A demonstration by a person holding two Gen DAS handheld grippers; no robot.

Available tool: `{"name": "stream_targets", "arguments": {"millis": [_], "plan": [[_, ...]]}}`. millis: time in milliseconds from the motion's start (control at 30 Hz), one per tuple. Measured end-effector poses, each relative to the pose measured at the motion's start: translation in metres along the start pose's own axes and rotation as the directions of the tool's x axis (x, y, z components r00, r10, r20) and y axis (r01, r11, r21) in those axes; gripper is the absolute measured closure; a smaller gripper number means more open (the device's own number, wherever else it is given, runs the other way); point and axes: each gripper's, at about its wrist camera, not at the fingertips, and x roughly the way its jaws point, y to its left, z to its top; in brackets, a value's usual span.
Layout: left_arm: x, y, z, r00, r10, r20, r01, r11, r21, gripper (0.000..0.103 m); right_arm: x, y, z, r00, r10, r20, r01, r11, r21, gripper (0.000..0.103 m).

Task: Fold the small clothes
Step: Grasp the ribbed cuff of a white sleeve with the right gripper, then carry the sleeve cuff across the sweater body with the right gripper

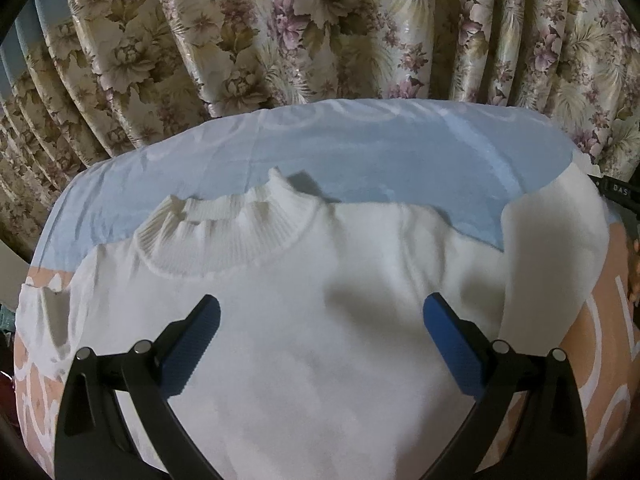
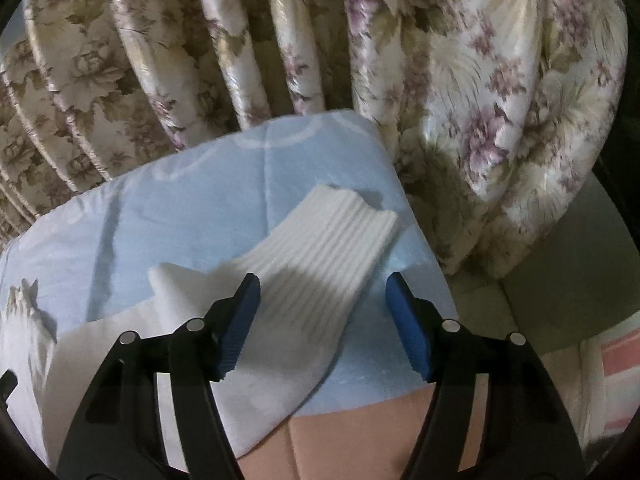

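Observation:
A small white knit sweater (image 1: 304,320) lies flat on the blue and peach sheet (image 1: 360,152), its ribbed collar (image 1: 216,232) toward the curtain. My left gripper (image 1: 320,316) is open and empty, just above the sweater's chest. The right sleeve (image 1: 556,248) lies out to the right, its end out of the left wrist view. In the right wrist view this sleeve's ribbed cuff (image 2: 332,240) points toward the far right corner of the sheet. My right gripper (image 2: 320,292) is open over the cuff, one finger on each side, holding nothing.
A floral curtain (image 1: 320,32) hangs close behind the bed (image 2: 200,184). The bed's right edge drops off past the cuff to a pale floor (image 2: 560,264). The left sleeve (image 1: 52,312) lies bunched at the left edge.

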Motion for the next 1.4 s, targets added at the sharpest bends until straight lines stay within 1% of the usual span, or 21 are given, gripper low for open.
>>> {"name": "stream_targets", "arguments": {"millis": [67, 100, 133, 200, 233, 267, 367, 500, 600, 667, 700, 733, 833, 933, 1033, 1100, 1167, 1267, 1333, 1367, 1400], "plan": [[-0.002, 0.005, -0.002, 1.000, 0.008, -0.001, -0.008, 1.000, -0.005, 0.001, 0.001, 0.002, -0.001, 1.000, -0.007, 0.004, 0.007, 1.000, -0.010, 0.036], [-0.004, 0.009, -0.003, 1.000, 0.013, 0.000, -0.013, 1.000, -0.008, 0.001, 0.000, 0.004, -0.001, 1.000, -0.009, 0.004, 0.009, 1.000, -0.019, 0.044], [-0.005, 0.012, -0.004, 1.000, 0.018, 0.000, -0.018, 1.000, -0.012, 0.002, -0.001, 0.007, -0.001, 1.000, -0.006, 0.007, 0.007, 0.999, -0.033, 0.060], [-0.009, 0.020, -0.007, 1.000, 0.024, -0.001, -0.024, 0.999, -0.020, 0.001, -0.002, 0.011, -0.001, 1.000, -0.006, 0.009, 0.006, 0.998, -0.057, 0.082], [-0.012, 0.025, -0.008, 1.000, 0.028, 0.000, -0.028, 0.999, -0.025, 0.001, -0.004, 0.013, -0.001, 1.000, -0.006, 0.014, 0.007, 0.998, -0.063, 0.088], [-0.015, 0.028, -0.009, 1.000, 0.030, 0.002, -0.030, 0.999, -0.028, 0.001, -0.006, 0.015, -0.001, 1.000, -0.005, 0.017, 0.006, 0.998, -0.070, 0.091], [-0.028, 0.046, -0.013, 0.999, 0.044, 0.020, -0.043, 0.998, -0.035, 0.001, -0.025, 0.026, -0.002, 0.999, 0.000, 0.052, 0.004, 0.996, -0.085, 0.092], [-0.045, 0.077, -0.020, 0.996, 0.069, 0.052, -0.068, 0.997, -0.036, 0.001, -0.073, 0.061, -0.012, 0.993, 0.044, 0.107, -0.029, 0.990, -0.135, 0.092], [-0.050, 0.107, -0.028, 0.998, 0.056, 0.028, -0.055, 0.997, -0.053, 0.001, -0.106, 0.095, -0.022, 0.986, 0.090, 0.140, -0.064, 0.982, -0.177, 0.092], [-0.053, 0.126, -0.034, 0.999, 0.045, 0.017, -0.044, 0.996, -0.078, 0.001, -0.130, 0.123, -0.033, 0.975, 0.151, 0.161, -0.119, 0.974, -0.193, 0.092], [-0.055, 0.139, -0.039, 0.999, 0.049, 0.012, -0.047, 0.995, -0.093, 0.001, -0.137, 0.132, -0.037, 0.971, 0.169, 0.167, -0.135, 0.971, -0.195, 0.092], [-0.056, 0.148, -0.043, 0.998, 0.055, 0.007, -0.054, 0.993, -0.101, 0.002, -0.146, 0.148, -0.044, 0.963, 0.205, 0.174, -0.170, 0.966, -0.195, 0.092], [-0.062, 0.176, -0.055, 0.997, 0.074, -0.009, -0.075, 0.990, -0.116, 0.001, -0.161, 0.193, -0.063, 0.946, 0.273, 0.175, -0.235, 0.949, -0.209, 0.092], [-0.072, 0.203, -0.067, 0.994, 0.106, 0.000, -0.105, 0.986, -0.132, 0.002, -0.167, 0.240, -0.084, 0.924, 0.352, 0.149, -0.318, 0.924, -0.212, 0.092], [-0.076, 0.232, -0.077, 0.996, 0.091, -0.010, -0.092, 0.979, -0.183, 0.002, -0.169, 0.294, -0.111, 0.903, 0.413, 0.118, -0.379, 0.895, -0.233, 0.092], [-0.075, 0.248, -0.083, 0.996, 0.083, -0.023, -0.086, 0.972, -0.217, 0.002, -0.163, 0.331, -0.133, 0.890, 0.450, 0.071, -0.421, 0.873, -0.245, 0.092], [-0.074, 0.258, -0.087, 0.997, 0.075, -0.031, -0.080, 0.967, -0.241, 0.002, -0.153, 0.360, -0.153, 0.893, 0.450, 0.024, -0.426, 0.860, -0.281, 0.092], [-0.071, 0.269, -0.094, 0.997, 0.069, -0.045, -0.079, 0.961, -0.264, 0.002, -0.132, 0.392, -0.186, 0.899, 0.431, -0.084, -0.432, 0.835, -0.341, 0.092], [-0.067, 0.271, -0.099, 0.997, 0.053, -0.053, -0.066, 0.958, -0.278, 0.002, -0.130, 0.402, -0.199, 0.904, 0.408, -0.126, -0.424, 0.820, -0.385, 0.090], [-0.065, 0.270, -0.100, 0.998, 0.041, -0.056, -0.055, 0.956, -0.288, 0.002, -0.132, 0.403, -0.202, 0.904, 0.408, -0.128, -0.424, 0.813, -0.400, 0.087], [-0.063, 0.269, -0.101, 0.998, 0.027, -0.061, -0.043, 0.954, -0.298, 0.002, -0.137, 0.403, -0.202, 0.895, 0.424, -0.137, -0.441, 0.799, -0.409, 0.086]]}}
